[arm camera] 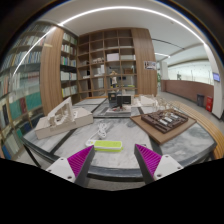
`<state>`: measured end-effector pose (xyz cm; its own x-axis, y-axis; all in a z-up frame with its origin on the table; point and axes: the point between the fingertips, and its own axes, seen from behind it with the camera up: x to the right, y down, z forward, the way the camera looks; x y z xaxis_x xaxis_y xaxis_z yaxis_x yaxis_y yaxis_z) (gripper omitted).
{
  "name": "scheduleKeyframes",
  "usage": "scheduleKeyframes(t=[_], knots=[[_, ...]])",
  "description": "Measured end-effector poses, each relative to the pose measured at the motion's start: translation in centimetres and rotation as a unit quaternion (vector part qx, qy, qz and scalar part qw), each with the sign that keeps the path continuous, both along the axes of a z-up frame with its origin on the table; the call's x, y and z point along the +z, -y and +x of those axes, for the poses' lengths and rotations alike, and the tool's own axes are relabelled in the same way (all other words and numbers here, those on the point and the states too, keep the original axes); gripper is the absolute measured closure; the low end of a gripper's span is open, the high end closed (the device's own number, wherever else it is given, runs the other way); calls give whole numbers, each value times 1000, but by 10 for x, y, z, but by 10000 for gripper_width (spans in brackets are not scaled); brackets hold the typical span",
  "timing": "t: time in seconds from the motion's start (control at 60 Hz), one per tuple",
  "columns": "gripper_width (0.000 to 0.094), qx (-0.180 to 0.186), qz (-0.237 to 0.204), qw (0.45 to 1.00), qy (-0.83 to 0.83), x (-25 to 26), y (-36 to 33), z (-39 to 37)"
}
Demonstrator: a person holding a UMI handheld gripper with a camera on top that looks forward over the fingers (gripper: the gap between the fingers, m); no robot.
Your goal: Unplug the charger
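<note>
Gripper [105,163] raised above a desk [190,145], jaws spread wide and holding nothing; magenta pads [78,160] face inward. A yellow-green object [106,145] lies on the desk just ahead, between the jaws. Bookshelves [105,65] stand beyond. The charger cannot be made out.

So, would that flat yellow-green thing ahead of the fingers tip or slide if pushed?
Probably slide: the yellow-green thing lies low and flat on the table. Its straight edges suggest it is stiff, not floppy. The gripper hangs open short of it.
</note>
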<state>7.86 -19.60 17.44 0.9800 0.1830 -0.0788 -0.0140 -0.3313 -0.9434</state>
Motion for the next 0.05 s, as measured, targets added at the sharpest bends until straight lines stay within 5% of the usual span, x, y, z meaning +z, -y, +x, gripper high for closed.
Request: scheduleKeyframes(t=[0.05], knots=[[93,11,-4,999,-35,-1,0,-9]])
